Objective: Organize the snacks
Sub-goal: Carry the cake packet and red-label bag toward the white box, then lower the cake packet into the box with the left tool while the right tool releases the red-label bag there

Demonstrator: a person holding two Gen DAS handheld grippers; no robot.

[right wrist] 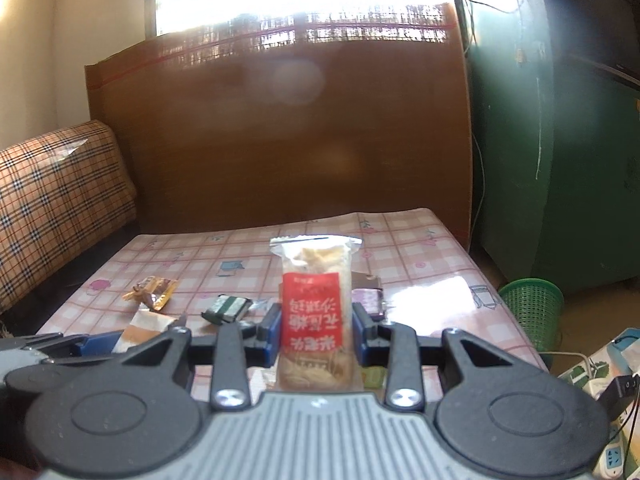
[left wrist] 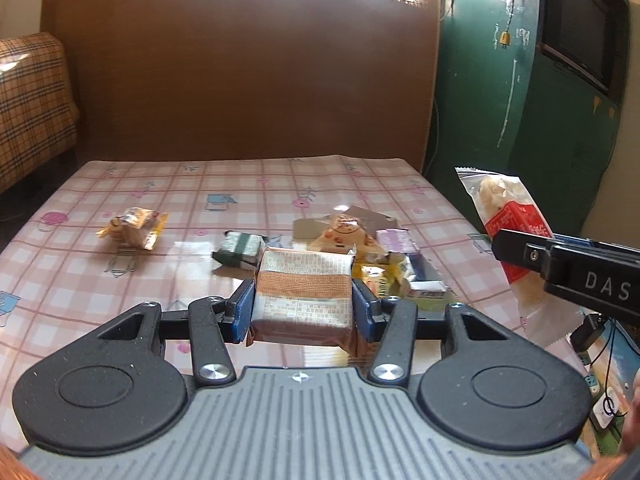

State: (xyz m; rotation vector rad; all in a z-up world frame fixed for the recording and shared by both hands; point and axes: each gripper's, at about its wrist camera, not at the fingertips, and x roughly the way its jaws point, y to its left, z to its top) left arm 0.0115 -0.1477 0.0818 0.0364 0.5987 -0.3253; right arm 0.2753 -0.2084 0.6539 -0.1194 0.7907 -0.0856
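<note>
My left gripper (left wrist: 303, 304) is shut on a square brown-and-white snack pack (left wrist: 304, 292), held above the pink checked tablecloth (left wrist: 240, 184). My right gripper (right wrist: 316, 328) is shut on a tall clear pack with a red label (right wrist: 314, 308); the left wrist view shows that pack (left wrist: 508, 216) at the right edge. On the table lie an orange wrapped snack (left wrist: 134, 226), a dark green pack (left wrist: 240, 249) and a pile of mixed snack packs (left wrist: 372, 248). The orange snack (right wrist: 151, 292) and green pack (right wrist: 228, 308) lie left of the red-label pack.
A brown board (left wrist: 256, 72) stands behind the table, a plaid sofa (left wrist: 32, 100) to the left and a green cabinet (left wrist: 560, 100) to the right. A green mesh basket (right wrist: 532, 312) sits on the floor at the right, with power strips (right wrist: 612, 460) near it.
</note>
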